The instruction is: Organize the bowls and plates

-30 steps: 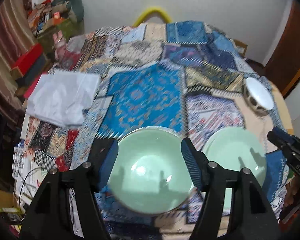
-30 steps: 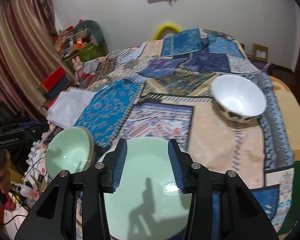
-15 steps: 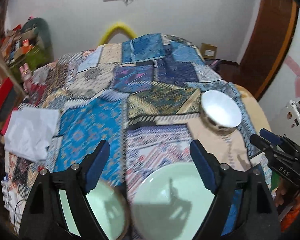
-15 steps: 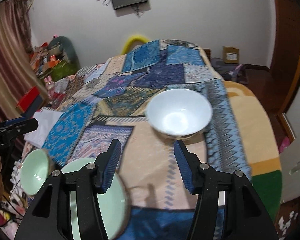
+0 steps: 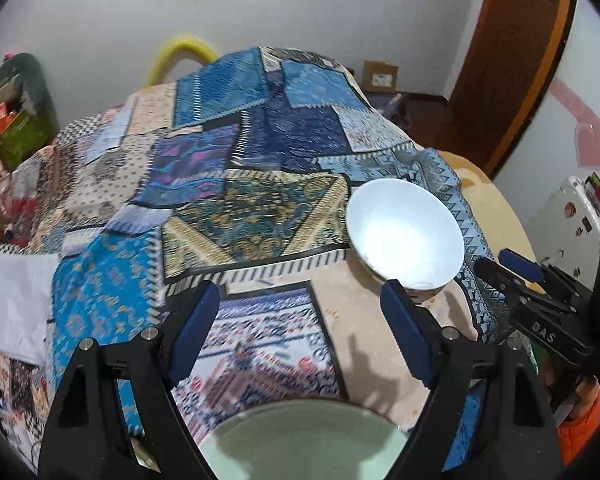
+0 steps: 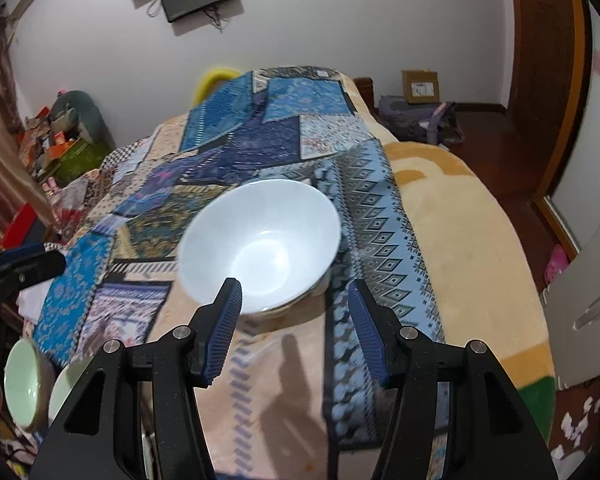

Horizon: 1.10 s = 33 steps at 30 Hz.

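Note:
A white bowl (image 6: 260, 244) sits on the patchwork bedspread (image 6: 284, 128); it also shows in the left wrist view (image 5: 406, 234). My right gripper (image 6: 294, 320) is open and empty, its fingers just short of the bowl's near rim. My left gripper (image 5: 300, 330) is open and empty, above a pale green plate (image 5: 304, 444). The right gripper's tip shows at the right of the left wrist view (image 5: 512, 264). A pale green bowl (image 6: 22, 382) and the green plate's edge (image 6: 62, 386) lie at the lower left of the right wrist view.
A folded white cloth (image 5: 16, 304) lies at the bed's left side. Clutter and boxes (image 6: 60, 136) stand at the far left. A wooden door (image 6: 548, 60) and a cardboard box (image 6: 420, 86) are at the right. A yellow blanket (image 6: 460, 232) covers the bed's right side.
Both grippers swung right and forward. The white bowl now sits close in front of the right gripper. The green bowl and plate slid to the views' lower edges.

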Each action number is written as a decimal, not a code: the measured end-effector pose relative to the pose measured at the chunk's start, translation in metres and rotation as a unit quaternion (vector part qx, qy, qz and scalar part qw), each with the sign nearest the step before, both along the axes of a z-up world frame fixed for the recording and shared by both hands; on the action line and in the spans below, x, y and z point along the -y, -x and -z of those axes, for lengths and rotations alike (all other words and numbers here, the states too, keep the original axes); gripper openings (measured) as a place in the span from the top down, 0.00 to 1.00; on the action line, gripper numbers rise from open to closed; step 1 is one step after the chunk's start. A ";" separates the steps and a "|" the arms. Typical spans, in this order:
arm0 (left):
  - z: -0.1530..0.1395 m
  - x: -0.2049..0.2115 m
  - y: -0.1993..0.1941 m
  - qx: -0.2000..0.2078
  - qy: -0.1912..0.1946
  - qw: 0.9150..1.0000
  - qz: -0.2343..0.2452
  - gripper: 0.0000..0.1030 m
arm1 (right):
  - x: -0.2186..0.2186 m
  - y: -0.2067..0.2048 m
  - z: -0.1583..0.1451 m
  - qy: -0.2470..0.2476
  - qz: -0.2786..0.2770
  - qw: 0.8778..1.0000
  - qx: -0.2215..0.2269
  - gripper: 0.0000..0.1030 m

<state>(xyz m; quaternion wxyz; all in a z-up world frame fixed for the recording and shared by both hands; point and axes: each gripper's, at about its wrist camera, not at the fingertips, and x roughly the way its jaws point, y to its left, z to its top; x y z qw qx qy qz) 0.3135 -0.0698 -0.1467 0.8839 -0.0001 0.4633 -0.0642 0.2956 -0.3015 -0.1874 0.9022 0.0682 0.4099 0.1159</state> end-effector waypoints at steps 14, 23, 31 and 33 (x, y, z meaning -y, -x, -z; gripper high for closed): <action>0.050 0.024 -0.058 -0.031 -0.001 0.999 0.020 0.20 | 0.007 -0.052 0.040 -0.023 -0.008 0.998 -0.052 0.73; 0.072 0.022 -0.078 -0.053 0.011 0.998 0.012 0.20 | -0.005 -0.059 0.045 -0.001 -0.036 0.998 -0.046 0.81; 0.094 0.033 -0.086 -0.085 0.007 0.996 0.019 0.41 | -0.014 -0.055 0.043 0.000 -0.072 0.997 -0.041 0.81; 0.100 0.036 -0.087 -0.098 0.010 0.995 0.024 0.51 | -0.018 -0.053 0.043 0.001 -0.081 0.996 -0.042 0.81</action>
